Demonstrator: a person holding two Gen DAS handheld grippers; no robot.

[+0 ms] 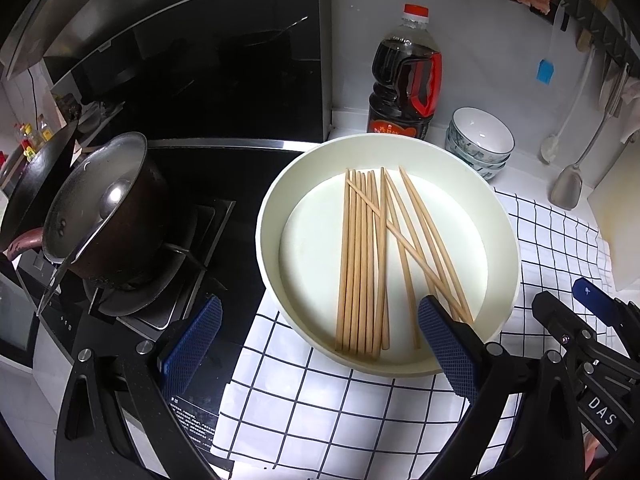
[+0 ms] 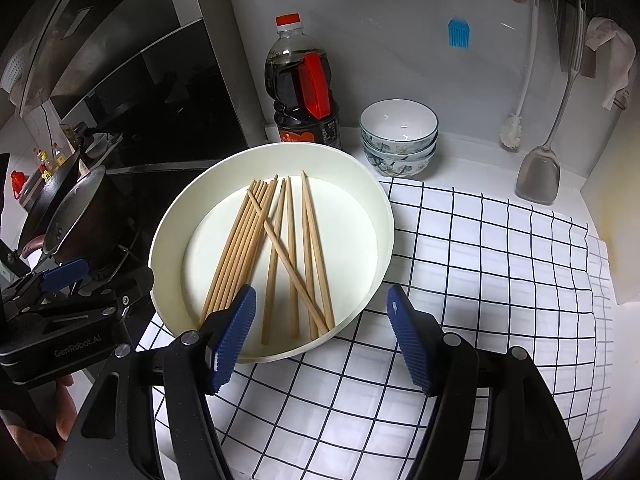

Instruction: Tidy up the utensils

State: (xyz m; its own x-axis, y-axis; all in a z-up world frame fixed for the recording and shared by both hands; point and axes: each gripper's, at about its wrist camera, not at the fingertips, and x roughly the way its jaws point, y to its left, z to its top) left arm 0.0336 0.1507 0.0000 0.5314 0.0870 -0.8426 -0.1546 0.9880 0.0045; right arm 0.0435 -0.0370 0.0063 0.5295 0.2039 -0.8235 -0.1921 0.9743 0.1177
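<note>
A white table [image 2: 472, 152] is seen along a pale wall, with a white cloth with a black grid [image 2: 480, 264] spread over its near part. On the cloth, at the centre of both views, a round white tray [image 1: 508, 240] is set, and a loose bundle of wooden chopsticks [image 1: 364, 260] is laid inside it; most lie side by side, while a few are crossed over one another.

Behind the tray, against the wall, a dark sauce bottle with a red cap [image 1: 404, 76] is stood, and just to its right a stack of patterned bowls [image 2: 400, 136] is placed. At the right of the frame a metal spatula [image 2: 538, 176] and a white brush [image 2: 514, 124] are hung from a wall rail, with a blue silicone brush [image 2: 458, 32] seen higher on the wall. A cutting board [image 1: 618, 220] is leaned at the far right edge.

To the left of the table a black stove [image 1: 192, 264] is found, on which a dark saucepan [image 1: 108, 204] is set, under a range hood [image 1: 120, 12] at the upper left.

The left tongs [image 1: 320, 344] are held released above the near rim of the tray, grasping nothing. The right tongs [image 2: 320, 336] are likewise spread apart over the tray's near edge, with nothing between them.
</note>
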